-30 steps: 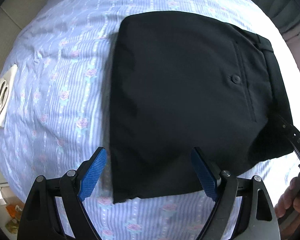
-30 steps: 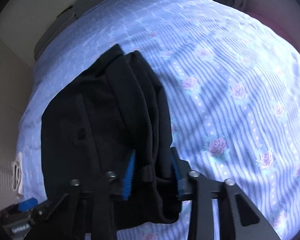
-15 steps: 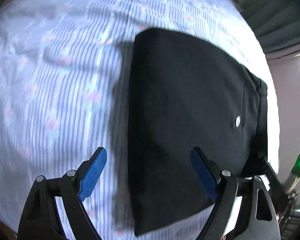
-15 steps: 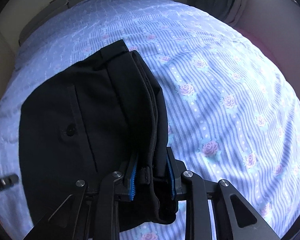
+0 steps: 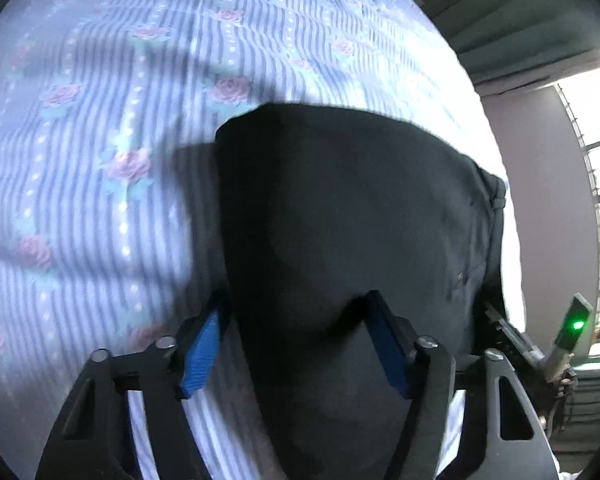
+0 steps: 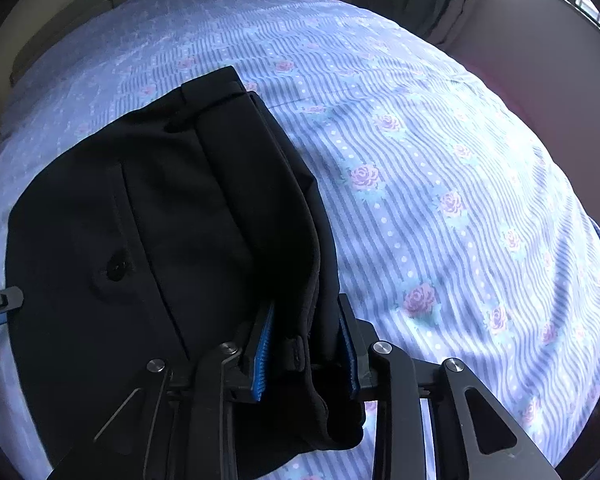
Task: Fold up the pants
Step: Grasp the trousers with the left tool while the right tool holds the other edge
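The black pants [image 5: 340, 216] lie folded into a thick rectangle on the bed. In the right wrist view the pants [image 6: 148, 216] show a back pocket with a button and the waistband at the far edge. My left gripper [image 5: 296, 332] straddles the near folded edge of the pants, its blue pads partly closed with cloth between them. My right gripper [image 6: 304, 344] is shut on the bunched waistband end of the pants, the cloth gripped between its blue pads.
The bed is covered by a blue striped sheet with pink roses [image 6: 440, 208], also seen in the left wrist view [image 5: 100, 128]. Green curtains [image 5: 520, 12] and a window stand beyond the bed. A wall [image 6: 540, 52] rises at the right.
My left gripper has moved forward onto the near edge of the pants and its pads have narrowed around the cloth. My right gripper keeps its hold on the waistband end.
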The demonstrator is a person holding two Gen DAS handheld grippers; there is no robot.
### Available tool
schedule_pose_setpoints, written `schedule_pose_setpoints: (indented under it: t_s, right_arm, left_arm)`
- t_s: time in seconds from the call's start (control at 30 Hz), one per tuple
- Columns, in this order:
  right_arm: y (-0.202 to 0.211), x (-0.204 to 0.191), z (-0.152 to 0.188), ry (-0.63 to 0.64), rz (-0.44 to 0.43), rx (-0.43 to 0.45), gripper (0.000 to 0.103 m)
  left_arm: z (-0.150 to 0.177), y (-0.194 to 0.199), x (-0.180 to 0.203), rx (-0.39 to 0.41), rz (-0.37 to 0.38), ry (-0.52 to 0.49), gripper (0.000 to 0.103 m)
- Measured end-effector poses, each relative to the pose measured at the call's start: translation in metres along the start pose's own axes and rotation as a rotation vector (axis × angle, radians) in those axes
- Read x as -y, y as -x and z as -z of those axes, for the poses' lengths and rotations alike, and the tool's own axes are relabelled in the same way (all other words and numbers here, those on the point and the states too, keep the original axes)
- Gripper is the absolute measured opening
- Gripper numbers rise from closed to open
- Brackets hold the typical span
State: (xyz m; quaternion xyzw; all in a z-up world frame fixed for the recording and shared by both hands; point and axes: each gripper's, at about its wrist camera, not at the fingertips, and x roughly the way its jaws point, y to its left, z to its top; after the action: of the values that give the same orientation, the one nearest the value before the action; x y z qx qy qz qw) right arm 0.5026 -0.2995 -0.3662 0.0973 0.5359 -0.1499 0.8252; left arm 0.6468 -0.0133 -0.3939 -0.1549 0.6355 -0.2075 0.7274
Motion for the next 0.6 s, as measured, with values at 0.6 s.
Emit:
schedule_pose_setpoints:
  t_s: [0.6]
  right_arm:
    - [-0.011, 0.002, -0.010, -0.043, -0.021, 0.001, 0.033]
  left_arm:
    - [-0.026, -0.010, 0.017, -0.020, 0.048, 0.024, 0.037]
